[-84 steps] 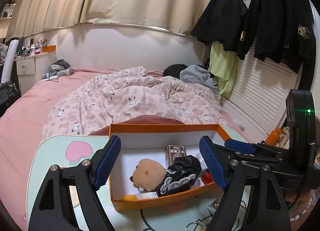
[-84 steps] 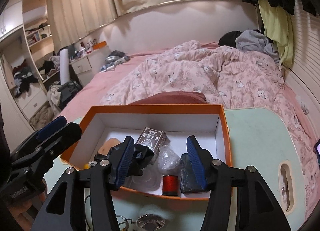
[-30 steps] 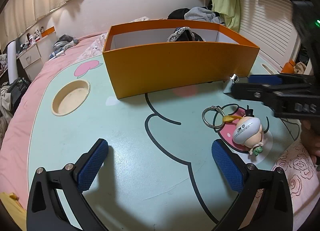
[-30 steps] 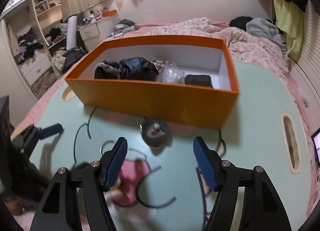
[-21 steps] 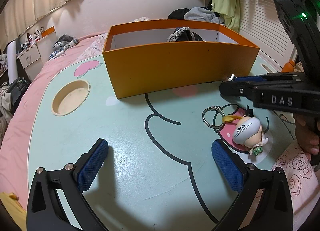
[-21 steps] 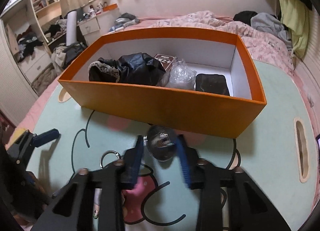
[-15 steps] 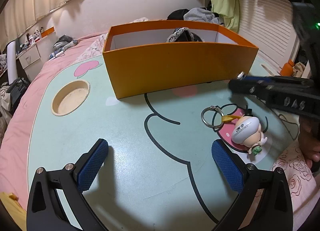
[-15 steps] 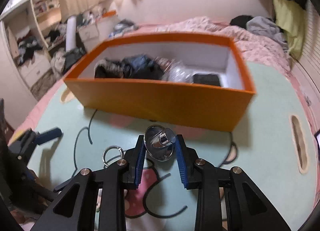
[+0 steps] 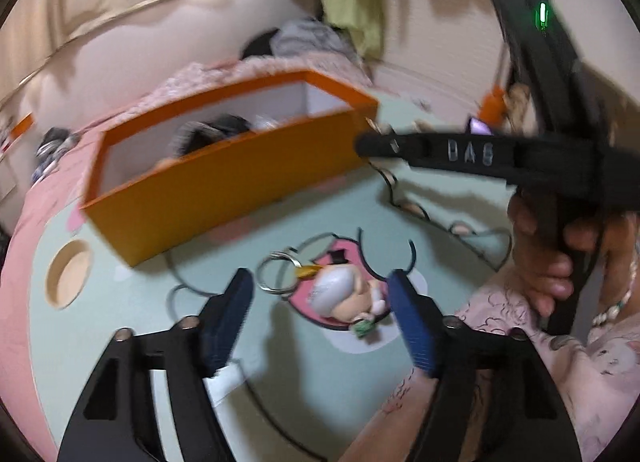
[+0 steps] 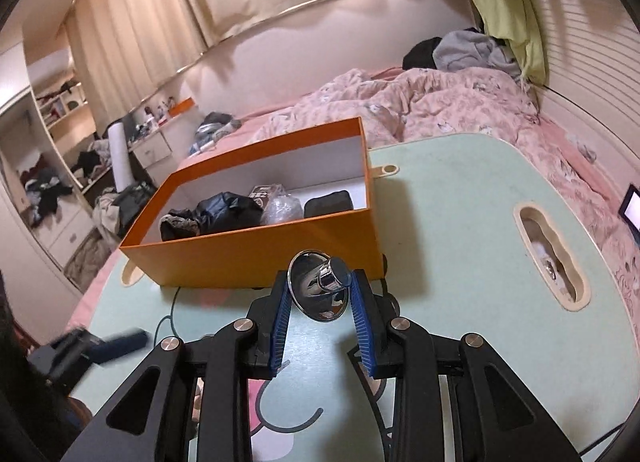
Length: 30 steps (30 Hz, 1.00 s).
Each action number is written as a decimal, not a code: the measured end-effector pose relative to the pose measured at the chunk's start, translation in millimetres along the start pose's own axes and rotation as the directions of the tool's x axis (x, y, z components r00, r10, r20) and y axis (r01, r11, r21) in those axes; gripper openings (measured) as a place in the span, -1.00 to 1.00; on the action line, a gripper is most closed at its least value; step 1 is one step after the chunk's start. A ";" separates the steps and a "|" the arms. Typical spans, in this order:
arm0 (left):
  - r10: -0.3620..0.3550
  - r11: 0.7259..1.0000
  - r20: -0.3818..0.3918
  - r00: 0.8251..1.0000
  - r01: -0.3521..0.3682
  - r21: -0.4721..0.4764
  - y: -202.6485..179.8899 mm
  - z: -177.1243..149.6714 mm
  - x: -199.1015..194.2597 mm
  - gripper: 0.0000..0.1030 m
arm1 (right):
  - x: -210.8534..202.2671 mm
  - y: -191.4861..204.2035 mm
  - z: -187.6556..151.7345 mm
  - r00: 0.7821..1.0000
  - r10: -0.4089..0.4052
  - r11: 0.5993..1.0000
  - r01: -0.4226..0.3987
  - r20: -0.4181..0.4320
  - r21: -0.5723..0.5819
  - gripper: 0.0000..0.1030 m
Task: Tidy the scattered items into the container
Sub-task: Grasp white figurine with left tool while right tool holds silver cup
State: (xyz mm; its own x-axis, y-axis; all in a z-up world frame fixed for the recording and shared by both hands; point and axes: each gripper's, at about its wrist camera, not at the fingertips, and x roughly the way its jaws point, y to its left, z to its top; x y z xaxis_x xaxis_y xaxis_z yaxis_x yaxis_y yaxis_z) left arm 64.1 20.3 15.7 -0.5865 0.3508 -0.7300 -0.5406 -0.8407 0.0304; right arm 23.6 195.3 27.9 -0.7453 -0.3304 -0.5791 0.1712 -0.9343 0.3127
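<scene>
The orange box (image 10: pixel 256 250) stands on the mint green table (image 10: pixel 460 222) and holds dark cloth, a card pack and a clear wrapped lump. My right gripper (image 10: pixel 319 282) is shut on a shiny chrome knobbed disc (image 10: pixel 320 294), held just above the table in front of the box's near wall. In the left wrist view that gripper (image 9: pixel 364 144) shows side-on by the box's right corner. My left gripper (image 9: pixel 318 280) points down at a small doll keychain (image 9: pixel 344 298) with its key ring (image 9: pixel 276 274). Its jaws are closing; the doll lies between them, untouched by the pads.
A hand (image 9: pixel 552 262) grips the right gripper's handle. The table has a round cup hole (image 9: pixel 66 278) at the left and an oblong slot (image 10: pixel 552 258) at the right. A bed with a pink quilt (image 10: pixel 440 102) lies behind the box.
The right gripper shut on the chrome disc and lifted it off the table toward the box. The left gripper swung over the doll keychain and its jaws narrowed around it.
</scene>
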 end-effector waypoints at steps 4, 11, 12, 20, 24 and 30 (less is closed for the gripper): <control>0.008 1.000 -0.049 0.999 -0.006 0.031 -8.0 5.1 18.9 0.21 | -0.9 2.8 -2.7 1.000 0.000 1.000 0.000 0.001 -0.006 -0.44; 0.111 0.991 0.064 0.992 -0.105 -0.087 9.7 8.5 -1.4 -0.18 | 5.2 12.6 -4.8 0.999 -0.003 0.999 0.001 -0.037 -0.051 -0.44; 0.164 0.979 0.103 0.981 -0.149 -0.140 17.2 8.5 -12.2 -0.18 | 6.0 14.9 -4.9 0.999 -0.003 0.998 0.000 -0.042 -0.065 -0.44; 0.224 0.902 0.081 0.971 -0.175 -0.395 60.6 -15.7 -17.0 -0.18 | 27.6 53.9 -18.4 0.983 -0.099 0.958 0.053 -0.152 -0.282 -0.44; 0.247 0.905 0.113 0.963 -0.187 -0.383 54.4 -16.7 -23.4 -0.18 | 29.4 65.8 -23.7 0.981 -0.133 0.934 0.075 -0.144 -0.350 -0.44; 0.253 0.913 0.112 0.961 -0.199 -0.356 46.2 -22.7 -26.6 -0.18 | 31.5 66.5 -25.8 0.979 -0.139 0.925 0.074 -0.151 -0.373 -0.44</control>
State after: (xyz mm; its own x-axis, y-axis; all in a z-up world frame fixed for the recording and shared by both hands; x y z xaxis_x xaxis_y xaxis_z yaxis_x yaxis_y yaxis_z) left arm 68.4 -37.2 21.0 -0.7678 0.1703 -0.6176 -0.1618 -0.9843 -0.0703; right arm 28.1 119.4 11.1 -0.6556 -0.2135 -0.7243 0.3434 -0.9386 -0.0342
